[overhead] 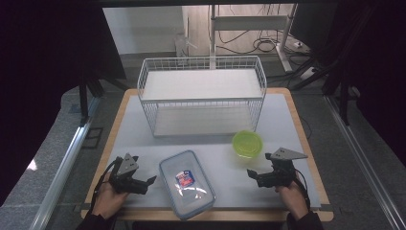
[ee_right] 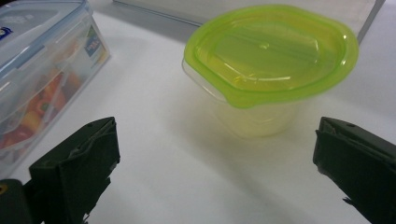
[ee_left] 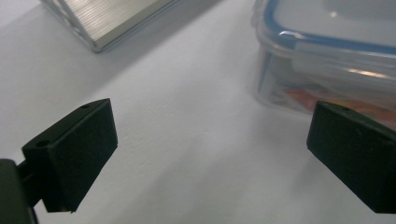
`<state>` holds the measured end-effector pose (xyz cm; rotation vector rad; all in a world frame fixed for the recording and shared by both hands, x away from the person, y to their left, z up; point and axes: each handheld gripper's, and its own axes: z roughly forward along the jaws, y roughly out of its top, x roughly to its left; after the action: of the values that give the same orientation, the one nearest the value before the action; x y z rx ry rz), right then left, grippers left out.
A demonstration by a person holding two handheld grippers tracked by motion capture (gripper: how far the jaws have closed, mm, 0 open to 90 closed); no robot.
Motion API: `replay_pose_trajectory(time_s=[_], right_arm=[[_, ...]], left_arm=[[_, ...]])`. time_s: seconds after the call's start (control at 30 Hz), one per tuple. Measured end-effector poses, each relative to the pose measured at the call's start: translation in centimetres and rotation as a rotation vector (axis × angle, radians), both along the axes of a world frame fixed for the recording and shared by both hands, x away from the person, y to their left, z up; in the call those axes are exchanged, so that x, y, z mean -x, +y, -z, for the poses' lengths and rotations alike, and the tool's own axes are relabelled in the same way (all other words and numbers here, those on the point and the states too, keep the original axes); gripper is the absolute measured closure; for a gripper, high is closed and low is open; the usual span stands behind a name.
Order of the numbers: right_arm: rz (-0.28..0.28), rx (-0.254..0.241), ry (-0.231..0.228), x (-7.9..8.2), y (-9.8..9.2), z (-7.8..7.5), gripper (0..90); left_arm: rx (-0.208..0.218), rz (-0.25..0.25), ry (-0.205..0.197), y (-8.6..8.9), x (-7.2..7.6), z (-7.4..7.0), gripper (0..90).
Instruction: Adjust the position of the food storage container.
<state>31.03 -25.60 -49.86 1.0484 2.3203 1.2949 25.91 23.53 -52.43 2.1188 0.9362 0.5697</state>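
Left gripper [overhead: 152, 180] and right gripper [overhead: 250, 173] rest low, jaws wide apart.

No lettering can be read anywhere. The clear box [overhead: 186, 184], low in the centre of the high view, bears a blue-and-red label [overhead: 185, 178] on its lid, too small and blurred to make out.

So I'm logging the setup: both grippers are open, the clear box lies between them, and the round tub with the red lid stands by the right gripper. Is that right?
Not quite: the lid on the round tub is green, not red, as the right gripper view shows. The rest holds: the left gripper and the right gripper are open, and the clear box lies between them.
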Motion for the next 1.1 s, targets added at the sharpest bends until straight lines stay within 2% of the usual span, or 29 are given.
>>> replay_pose_trajectory(time_s=[0.13,0.2,0.43,0.57,0.8,1.1], right_arm=[[0.019,-0.008,0.024,-0.2,-0.6,0.2,0.0],[0.025,-0.01,0.027,-0.3,-0.6,0.2,0.0],[0.038,0.029,0.037,-0.6,-0.3,0.6,0.0],[0.053,0.039,0.042,-0.7,-0.3,0.7,0.0],[0.047,0.066,0.054,-0.8,0.0,0.7,0.0],[0.047,0.082,0.022,-0.7,0.4,-0.4,0.0]], left_arm=[[-0.01,0.005,0.012,0.1,-0.1,0.0,2.0],[0.014,0.0,0.022,0.2,-0.2,0.1,2.3],[0.025,-0.008,0.048,0.4,-0.4,0.3,2.6],[0.028,-0.006,0.048,0.3,-0.4,0.3,2.6],[0.036,-0.01,0.064,0.4,-0.4,0.3,2.8],[0.029,-0.01,0.072,0.3,-0.4,0.4,2.9]])
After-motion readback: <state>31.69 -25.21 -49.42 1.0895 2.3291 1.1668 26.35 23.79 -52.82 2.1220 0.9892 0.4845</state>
